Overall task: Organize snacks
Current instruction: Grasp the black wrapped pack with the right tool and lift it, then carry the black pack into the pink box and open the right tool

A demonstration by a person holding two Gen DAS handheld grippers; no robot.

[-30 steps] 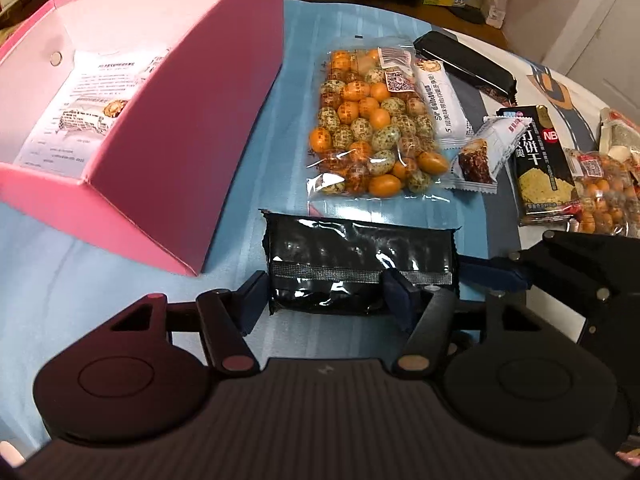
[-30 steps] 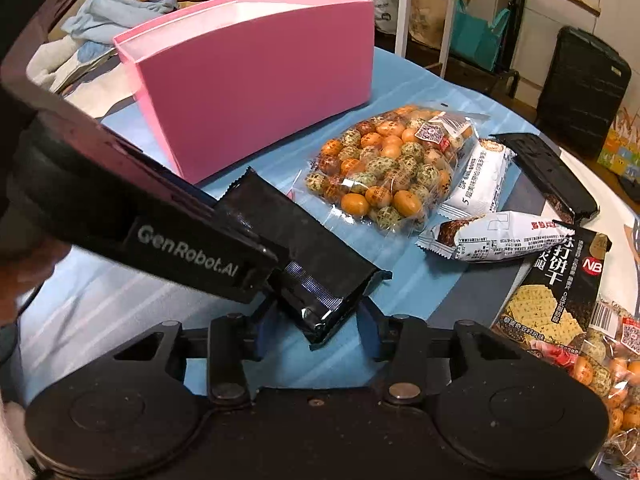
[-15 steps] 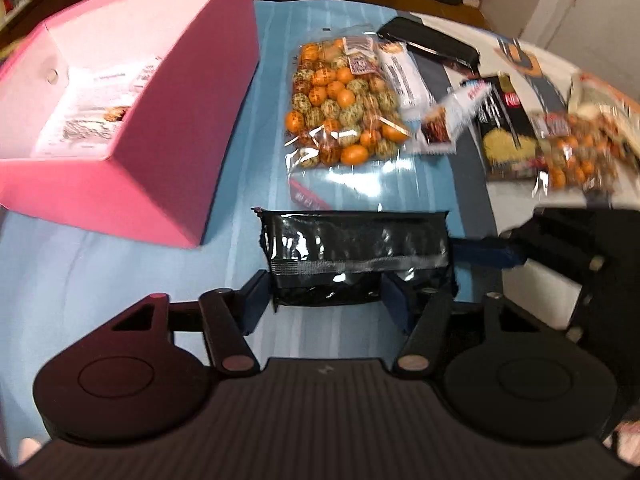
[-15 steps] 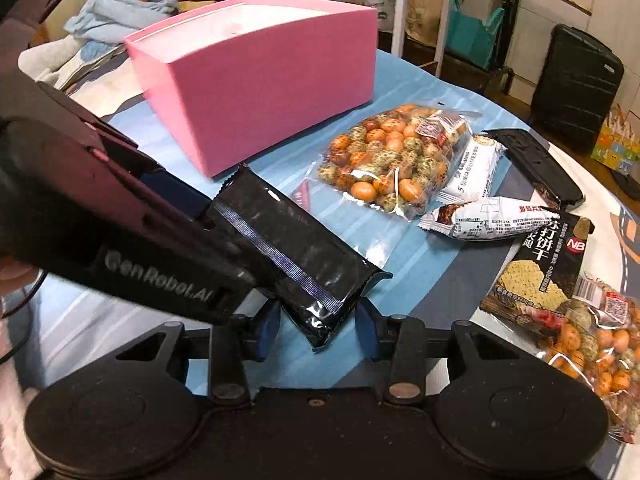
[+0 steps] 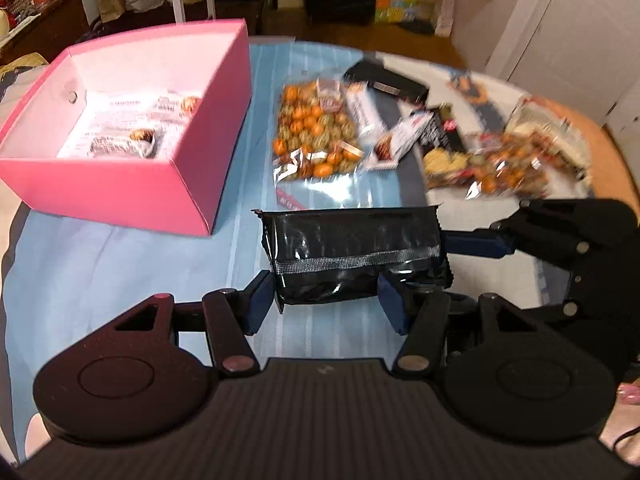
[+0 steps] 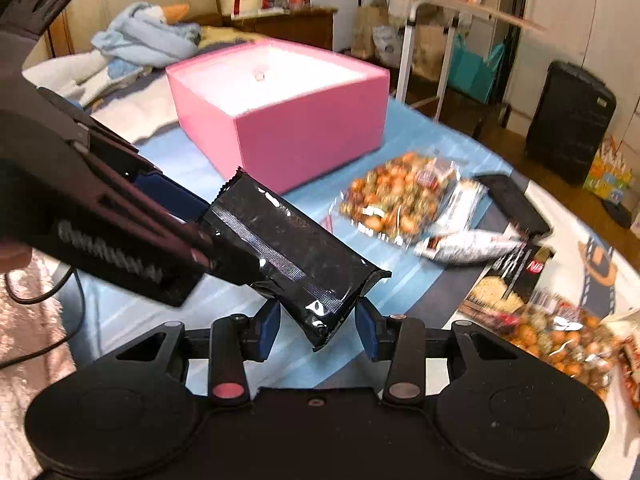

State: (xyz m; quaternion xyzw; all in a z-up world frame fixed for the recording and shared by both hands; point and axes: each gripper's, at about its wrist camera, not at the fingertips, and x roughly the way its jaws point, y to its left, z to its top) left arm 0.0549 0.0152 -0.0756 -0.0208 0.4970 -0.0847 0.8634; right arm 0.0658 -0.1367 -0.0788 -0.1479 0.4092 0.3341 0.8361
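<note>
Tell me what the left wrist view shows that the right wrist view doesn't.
Only the left wrist view looks down into the pink box, where white snack packets lie on its floor. Only the right wrist view shows a black suitcase and blue cloth behind the table. Both show the black packet gripped by the left tongs and right tongs, and the bag of orange snacks.

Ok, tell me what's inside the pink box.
In the pink box, a few white-wrapped snack bars lie on its white floor. The near wall hides the front strip of the floor; in the right wrist view only the inner walls show.
</note>
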